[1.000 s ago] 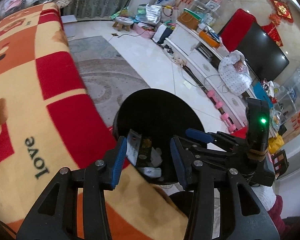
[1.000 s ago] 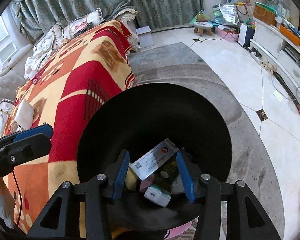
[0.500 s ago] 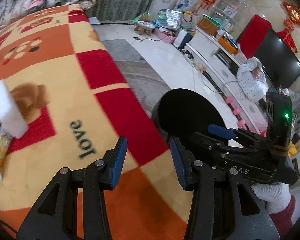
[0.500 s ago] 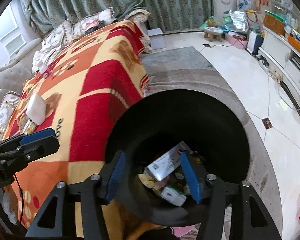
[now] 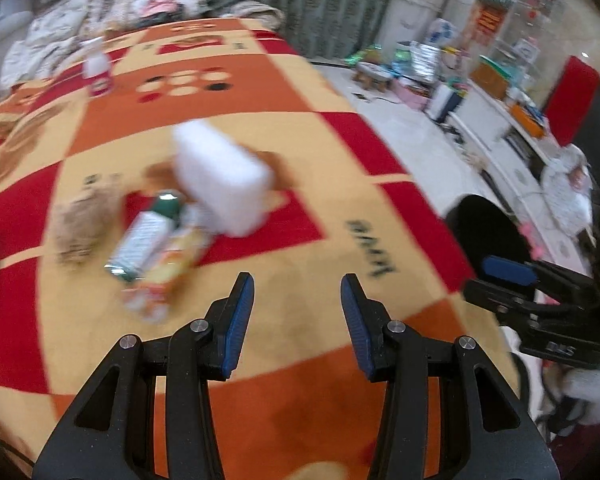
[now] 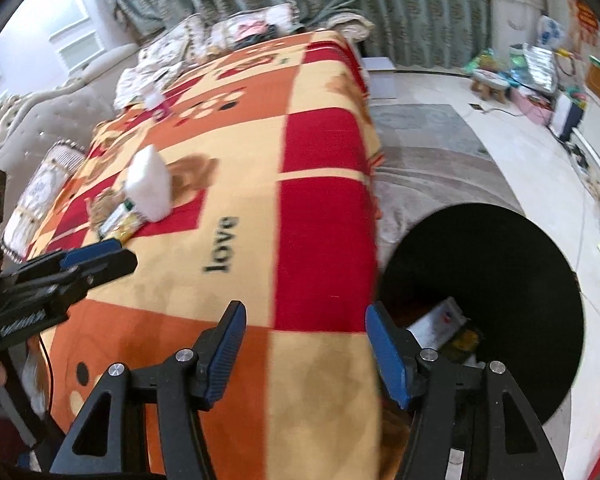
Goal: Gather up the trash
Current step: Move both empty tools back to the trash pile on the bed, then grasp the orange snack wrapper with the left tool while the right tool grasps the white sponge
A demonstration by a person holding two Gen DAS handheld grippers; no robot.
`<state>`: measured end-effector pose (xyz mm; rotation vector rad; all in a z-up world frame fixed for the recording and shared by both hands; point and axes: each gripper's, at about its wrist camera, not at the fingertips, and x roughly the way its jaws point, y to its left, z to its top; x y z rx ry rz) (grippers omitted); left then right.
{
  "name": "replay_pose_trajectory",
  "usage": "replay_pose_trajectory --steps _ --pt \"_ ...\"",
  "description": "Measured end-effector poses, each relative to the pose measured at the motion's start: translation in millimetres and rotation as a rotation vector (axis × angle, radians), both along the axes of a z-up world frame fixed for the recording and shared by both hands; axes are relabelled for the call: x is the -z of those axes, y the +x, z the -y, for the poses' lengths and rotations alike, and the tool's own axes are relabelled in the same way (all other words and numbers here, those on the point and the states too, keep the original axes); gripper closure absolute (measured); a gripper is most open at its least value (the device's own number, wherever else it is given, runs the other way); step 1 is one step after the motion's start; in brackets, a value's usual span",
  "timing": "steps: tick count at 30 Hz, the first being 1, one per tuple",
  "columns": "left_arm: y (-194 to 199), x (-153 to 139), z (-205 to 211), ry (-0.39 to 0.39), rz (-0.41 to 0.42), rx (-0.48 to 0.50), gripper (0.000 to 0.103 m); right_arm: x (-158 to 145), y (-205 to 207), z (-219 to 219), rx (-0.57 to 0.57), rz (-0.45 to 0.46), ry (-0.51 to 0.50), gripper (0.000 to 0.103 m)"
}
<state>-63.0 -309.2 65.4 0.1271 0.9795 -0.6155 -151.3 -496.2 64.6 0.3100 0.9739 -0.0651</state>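
in your left wrist view, your left claw [image 5: 297, 280] is partly open and holds nothing. its blue pads [image 5: 240, 312] hang over the checked blanket [image 5: 308, 360]. the trash sits ahead of the claw and off to its left: a white block [image 5: 224, 178] leans over a green and white packet [image 5: 146, 240] and a yellow wrapper [image 5: 168, 268], all touching in one small heap. it is blurry, so you cannot read the labels. a small white bottle [image 5: 96, 70] stands far ahead, near the pillows. the black bin [image 5: 488, 232] is off to the right of the claw, past the blanket's edge, behind your right claw [image 5: 504, 270].

in your right wrist view, your right claw [image 6: 304, 312] holds nothing, and its jaws have just been opening wider. the black bin [image 6: 500, 280] is just to the right of it, with a white card [image 6: 440, 318] and other scraps lying inside. the white block [image 6: 150, 184] and the wrappers [image 6: 118, 220] lie well ahead and to the left, just past your left claw [image 6: 96, 254].
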Motion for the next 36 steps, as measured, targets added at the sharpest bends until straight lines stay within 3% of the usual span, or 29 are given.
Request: replay_pose_trajectory --steps 5,12,18,21,24,26,36 --pt "30 8 -23 0.026 0.017 -0.028 0.060 0 12 -28 -0.059 -0.002 0.003 0.042" --pt "60 23 -19 0.072 0.006 0.015 0.060 -2 23 -49 -0.103 -0.002 0.007 0.040" --pt "52 28 -9 0.122 0.023 0.087 0.060 -2 33 -57 -0.124 -0.004 0.009 0.039" --pt "60 36 -12 0.157 0.015 0.071 0.060 -2 40 -60 -0.134 -0.003 0.015 0.039" --pt "70 40 -20 0.122 -0.027 0.042 0.062 -4 53 -66 -0.149 -0.001 0.010 0.038" --pt "70 38 -23 0.123 -0.030 0.033 0.085 -8 61 -71 -0.164 0.009 0.004 0.038" --pt "57 16 -63 0.026 -0.065 -0.014 0.088 -21 140 -107 -0.260 0.055 0.042 0.038"
